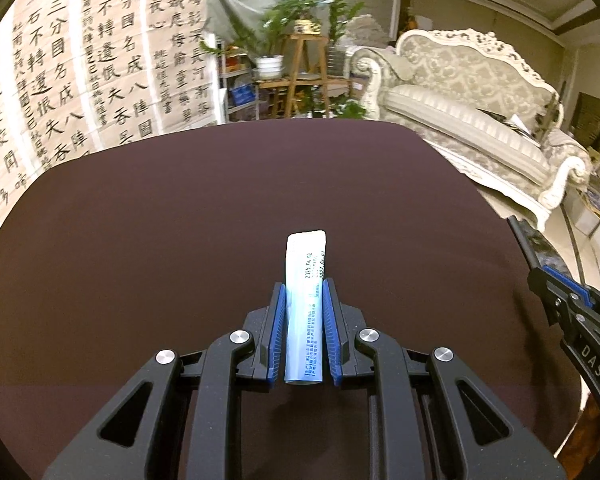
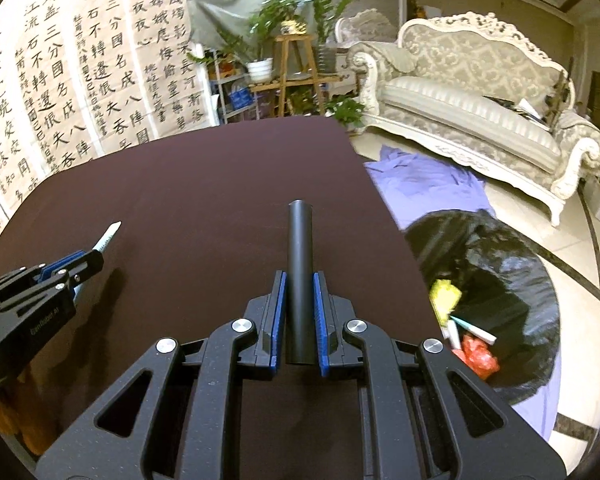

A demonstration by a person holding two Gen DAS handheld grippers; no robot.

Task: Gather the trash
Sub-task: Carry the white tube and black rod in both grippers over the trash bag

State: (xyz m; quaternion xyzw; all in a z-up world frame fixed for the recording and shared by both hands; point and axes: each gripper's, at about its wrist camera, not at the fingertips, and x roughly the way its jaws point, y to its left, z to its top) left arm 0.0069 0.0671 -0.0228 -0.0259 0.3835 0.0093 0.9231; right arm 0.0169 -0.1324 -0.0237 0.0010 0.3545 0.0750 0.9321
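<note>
My left gripper point(image 1: 304, 286) is shut on a white and pale blue sachet point(image 1: 306, 276) with printed dates, which sticks out forward above the dark brown table point(image 1: 160, 220). The right wrist view shows that same left gripper point(image 2: 94, 258) at the left edge with the sachet tip point(image 2: 110, 234) poking out. My right gripper point(image 2: 300, 276) is shut on a matte black tube point(image 2: 300, 256) that points forward over the table. At the right edge of the left wrist view, the right gripper point(image 1: 540, 276) is partly visible. A black trash bag point(image 2: 500, 264) lies open on the floor to the right of the table.
Inside the bag lie a yellow wrapper point(image 2: 444, 296), a red wrapper point(image 2: 476, 354) and white sticks point(image 2: 472, 328). A purple cloth point(image 2: 424, 184) is spread under the bag. An ornate white sofa point(image 2: 480, 112), a wooden plant stand point(image 2: 296, 72) and hanging calligraphy sheets point(image 2: 80, 80) stand beyond the table.
</note>
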